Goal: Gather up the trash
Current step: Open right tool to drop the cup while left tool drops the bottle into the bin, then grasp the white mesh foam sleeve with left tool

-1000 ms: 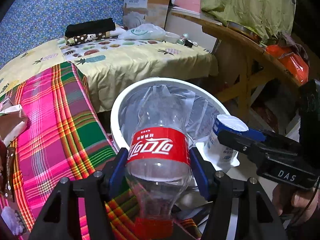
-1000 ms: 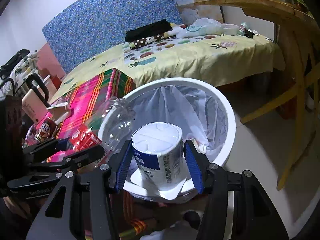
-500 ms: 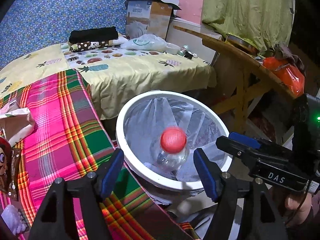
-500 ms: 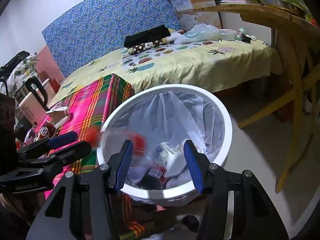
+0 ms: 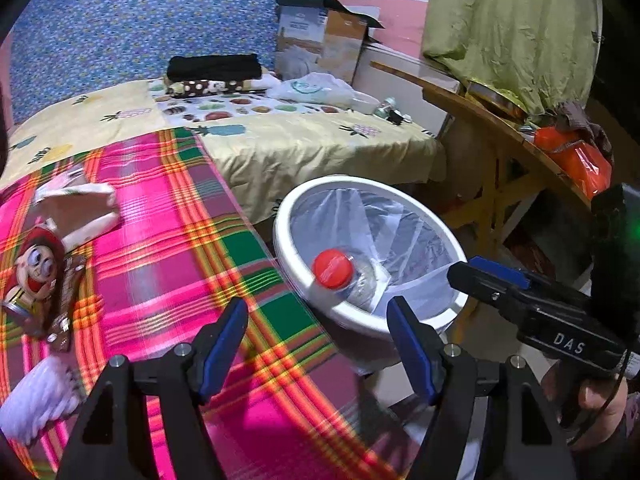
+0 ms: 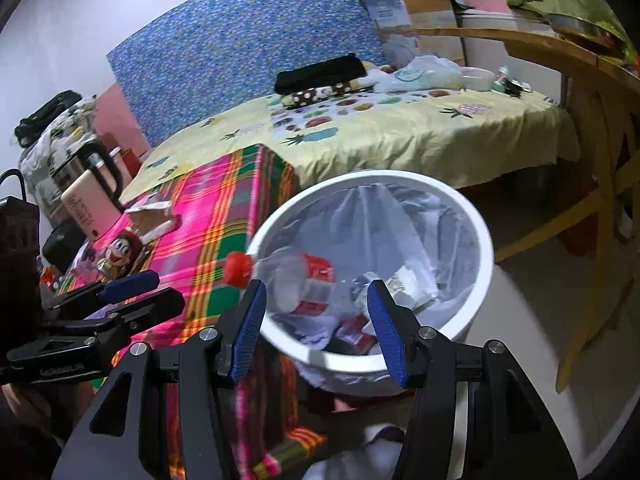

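Inside white bin (image 6: 478, 240), cola bottle (image 6: 296, 280) leaning on rim, crumpled packaging, both hand-held grippers (image 5: 316, 340) (image 6: 314, 322) spread, empty

- A blue patterned panel (image 5: 132, 20) stands against the wall behind the bed.
- Yellow fruit-print bedspread (image 5: 280, 140) hangs over the bed's near edge.
- A pink-and-green plaid cloth (image 6: 224, 216) covers the near surface.
- A wooden table (image 6: 592, 92) stands at right, beside a green curtain (image 5: 512, 28).
- Pale floor (image 6: 520, 300).
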Demonstrator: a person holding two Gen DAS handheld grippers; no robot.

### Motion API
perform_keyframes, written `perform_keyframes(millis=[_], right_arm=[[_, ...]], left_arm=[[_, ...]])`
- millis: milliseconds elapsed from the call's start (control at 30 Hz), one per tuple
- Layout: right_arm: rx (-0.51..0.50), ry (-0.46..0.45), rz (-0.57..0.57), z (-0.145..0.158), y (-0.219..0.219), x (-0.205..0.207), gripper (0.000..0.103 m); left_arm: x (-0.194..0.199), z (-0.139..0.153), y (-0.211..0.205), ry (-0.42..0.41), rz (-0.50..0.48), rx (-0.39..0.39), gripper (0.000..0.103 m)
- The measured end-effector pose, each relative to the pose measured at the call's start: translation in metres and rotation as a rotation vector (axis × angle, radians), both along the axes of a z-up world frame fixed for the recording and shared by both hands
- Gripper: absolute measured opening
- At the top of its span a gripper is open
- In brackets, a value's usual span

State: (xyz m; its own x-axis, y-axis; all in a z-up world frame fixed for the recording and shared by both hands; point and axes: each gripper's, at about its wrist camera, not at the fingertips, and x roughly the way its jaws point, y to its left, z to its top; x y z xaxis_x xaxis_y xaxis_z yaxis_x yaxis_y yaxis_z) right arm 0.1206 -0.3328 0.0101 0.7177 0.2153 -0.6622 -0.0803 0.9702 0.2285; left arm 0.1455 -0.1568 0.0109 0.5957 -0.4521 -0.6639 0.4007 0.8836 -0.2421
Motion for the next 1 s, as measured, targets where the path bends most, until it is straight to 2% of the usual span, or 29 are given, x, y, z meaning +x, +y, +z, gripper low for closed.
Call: perform_keyframes(millis=[1000], right_arm=[[-0.034,-0.041,0.201,0.016,0.078,-0.022,0.054]], left_arm=[[-0.056,0.008,0.09,-0.081,0.226,0.028,0.073]])
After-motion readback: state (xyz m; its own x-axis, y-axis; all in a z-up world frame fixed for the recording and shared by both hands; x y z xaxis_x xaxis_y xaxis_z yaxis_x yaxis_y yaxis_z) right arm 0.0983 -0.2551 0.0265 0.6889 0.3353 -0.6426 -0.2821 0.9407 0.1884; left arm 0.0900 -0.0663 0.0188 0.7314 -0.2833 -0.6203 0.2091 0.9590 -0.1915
